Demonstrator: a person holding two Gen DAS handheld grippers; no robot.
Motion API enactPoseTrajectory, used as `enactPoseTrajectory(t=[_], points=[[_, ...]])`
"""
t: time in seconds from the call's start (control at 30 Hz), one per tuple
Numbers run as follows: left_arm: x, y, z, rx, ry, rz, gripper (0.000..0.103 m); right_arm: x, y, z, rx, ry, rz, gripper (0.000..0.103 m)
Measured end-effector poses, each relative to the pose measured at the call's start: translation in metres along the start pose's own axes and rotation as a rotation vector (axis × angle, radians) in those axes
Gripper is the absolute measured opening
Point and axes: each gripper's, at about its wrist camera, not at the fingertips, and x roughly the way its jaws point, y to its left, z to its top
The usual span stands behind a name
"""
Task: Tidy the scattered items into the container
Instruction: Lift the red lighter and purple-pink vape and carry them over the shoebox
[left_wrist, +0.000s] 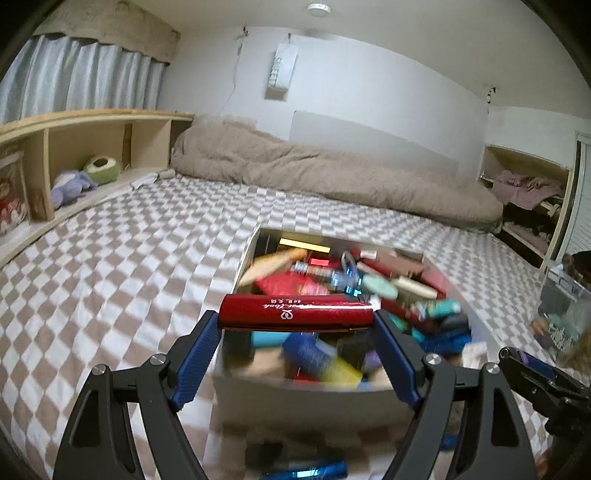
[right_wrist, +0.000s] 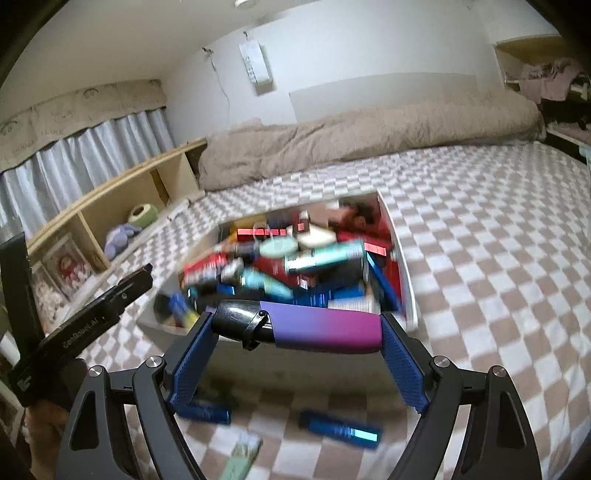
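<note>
Container (left_wrist: 306, 398) crammed w/ items; left hand-held gripper (left_wrist: 297, 317) clamping red tube (left_wrist: 295, 309), right hand-held gripper (right_wrist: 297, 328) clamping purple-black case (right_wrist: 303, 326)

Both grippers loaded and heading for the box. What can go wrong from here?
1. The white open box is already heaped to its rim; another drop may roll off onto the checked bedspread.
2. The left gripper holds the red cylindrical tube by its ends only, the right gripper the purple-and-black oblong case likewise; either could pivot or slip out.
3. A shiny blue tube lies on the bedspread below, easily missed.
</note>
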Motion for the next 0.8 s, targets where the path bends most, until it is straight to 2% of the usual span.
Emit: enactPoseTrajectory(t=[0.1,0.2,0.53,0.8], points=[[0.009,-0.005,0.014,0.018,-0.009,-0.006,0.082,0.006,0.0,0.02,-0.002,-0.01,0.007,0.087],[0.02,-0.007,0.022,0.012,0.015,-0.033,0.082,0.015,-0.002,0.036,-0.002,-0.006,0.013,0.087],[0.059,0.006,0.044,-0.024,0.097,-0.058,0.082,0.069,-0.007,0.09,0.005,0.081,0.025,0.087],[0.068,0.009,0.061,0.01,0.094,-0.037,0.082,0.106,0.011,0.097,0.041,0.186,0.096,0.087]])
